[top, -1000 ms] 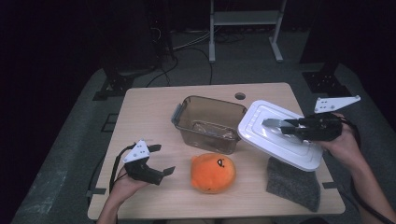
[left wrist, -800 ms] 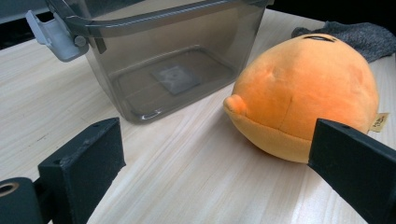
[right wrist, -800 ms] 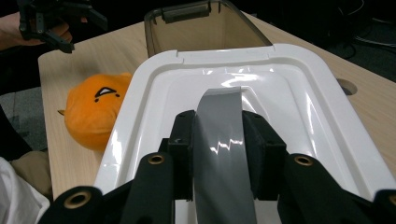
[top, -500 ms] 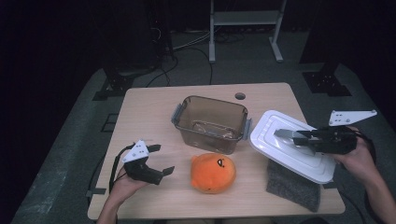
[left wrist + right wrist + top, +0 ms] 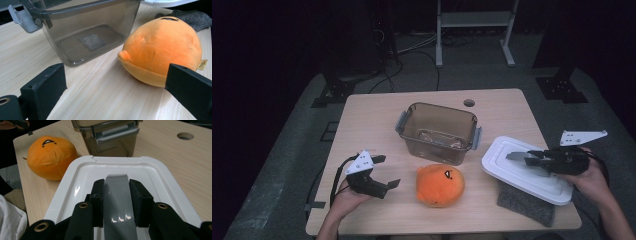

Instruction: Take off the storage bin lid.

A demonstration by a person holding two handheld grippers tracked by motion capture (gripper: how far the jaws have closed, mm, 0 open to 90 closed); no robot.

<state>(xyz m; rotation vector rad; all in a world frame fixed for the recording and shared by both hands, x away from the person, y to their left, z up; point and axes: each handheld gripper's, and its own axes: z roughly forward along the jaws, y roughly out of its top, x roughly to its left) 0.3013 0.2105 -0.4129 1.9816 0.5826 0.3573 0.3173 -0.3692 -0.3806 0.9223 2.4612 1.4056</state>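
1. Gripping the grey handle tab [image 5: 117,202] of the white lid [image 5: 524,170], the right claw [image 5: 534,159] has its jaws closed on the tab from both sides; the lid rests tilted, its near edge on the grey cloth [image 5: 527,205] and its far edge toward the brown plastic container [image 5: 438,131].
2. Lying just to the right of the left claw [image 5: 384,172] is the orange plush toy [image 5: 440,185], on the table [image 5: 372,120] in front of the container.
3. The left claw's jaws stand wide apart and hold nothing; in the left gripper view the plush [image 5: 162,50] sits beside the right-hand jaw, not yet between the two.
4. The left claw is clearly the nearer one to the plush, and the right is busy with the lid.
5. My judgement: the container stands uncovered just behind the plush, so a short reach right, then a lift forward, would drop the toy in.
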